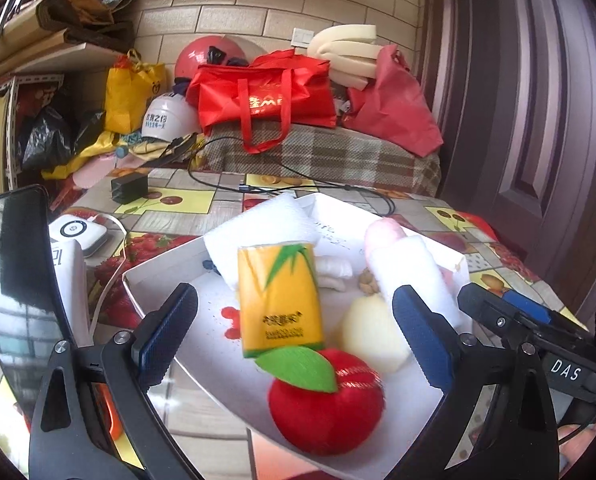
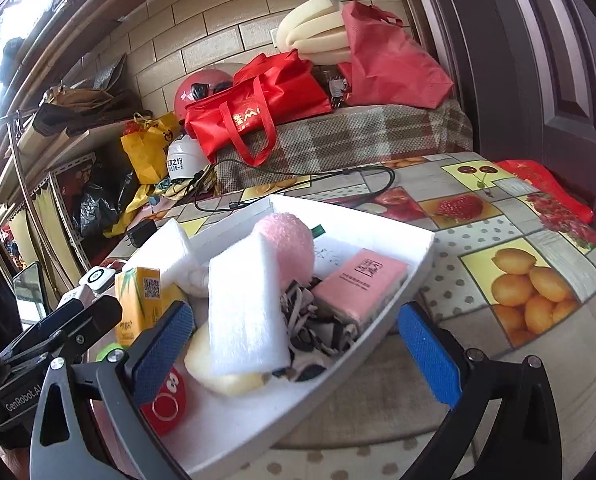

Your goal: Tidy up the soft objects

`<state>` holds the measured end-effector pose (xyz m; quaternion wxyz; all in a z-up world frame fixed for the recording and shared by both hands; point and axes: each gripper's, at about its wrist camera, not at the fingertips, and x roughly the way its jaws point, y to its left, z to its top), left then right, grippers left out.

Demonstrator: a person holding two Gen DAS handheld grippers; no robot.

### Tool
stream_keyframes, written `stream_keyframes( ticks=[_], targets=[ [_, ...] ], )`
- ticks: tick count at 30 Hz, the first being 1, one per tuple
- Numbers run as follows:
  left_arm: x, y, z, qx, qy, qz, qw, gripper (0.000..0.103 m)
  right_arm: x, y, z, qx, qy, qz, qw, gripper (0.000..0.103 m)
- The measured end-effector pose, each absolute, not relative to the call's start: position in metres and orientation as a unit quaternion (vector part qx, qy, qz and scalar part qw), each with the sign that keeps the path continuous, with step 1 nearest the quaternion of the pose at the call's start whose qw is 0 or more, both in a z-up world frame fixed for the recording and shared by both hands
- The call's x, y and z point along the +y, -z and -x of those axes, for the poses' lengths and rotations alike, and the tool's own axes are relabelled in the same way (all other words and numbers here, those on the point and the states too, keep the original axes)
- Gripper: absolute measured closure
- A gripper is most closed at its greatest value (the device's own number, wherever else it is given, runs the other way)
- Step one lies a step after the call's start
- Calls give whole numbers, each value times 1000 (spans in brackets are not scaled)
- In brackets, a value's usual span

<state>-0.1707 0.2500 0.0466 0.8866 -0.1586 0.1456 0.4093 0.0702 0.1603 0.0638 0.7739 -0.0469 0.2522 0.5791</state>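
Left view: my left gripper (image 1: pixel 293 332) gapes empty over the box's (image 1: pixel 157 254) near rim; tissue pack (image 1: pixel 277 300) and red apple (image 1: pixel 326 404) between the fingers.
Surface: fruit-print cloth (image 1: pixel 177 200), cable (image 1: pixel 298 188), door (image 1: pixel 538 100) rightward.
Right view: my right gripper (image 2: pixel 293 354) spread wide, empty; foam (image 2: pixel 245 312) and pink pack (image 2: pixel 358 284), unseen leftward, lie in the box; bare cloth right.

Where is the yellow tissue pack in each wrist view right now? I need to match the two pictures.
Left wrist view: yellow tissue pack stands centre frame in the white box, just behind the red plush apple.
Right wrist view: it sits at the left, in the box's left end, partly behind the left blue finger.
Shared landmark: the red bag on the plaid bench.
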Motion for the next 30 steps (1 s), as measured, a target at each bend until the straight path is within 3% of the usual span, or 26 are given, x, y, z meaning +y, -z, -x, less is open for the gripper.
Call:
stream_keyframes(
  ticks=[9,20,23,26,30],
  targets=[
    [191,-47,165,174,-383,129,898,4,114,-66,-71,241,-576,46,780,0],
    [119,-51,179,160,-480,48,861,4,12,-85,-44,129,-551,61,822,0],
    [118,-50,185,153,-456,76,874,4,-17,-90,-40,114,-516,42,848,0],
    [128,-43,180,191,-444,121,867,4,-28,-86,-44,129,-490,47,861,0],
    [129,-40,173,231,-505,105,825,4,-34,-86,-46,128,-479,36,868,0]
  ],
)
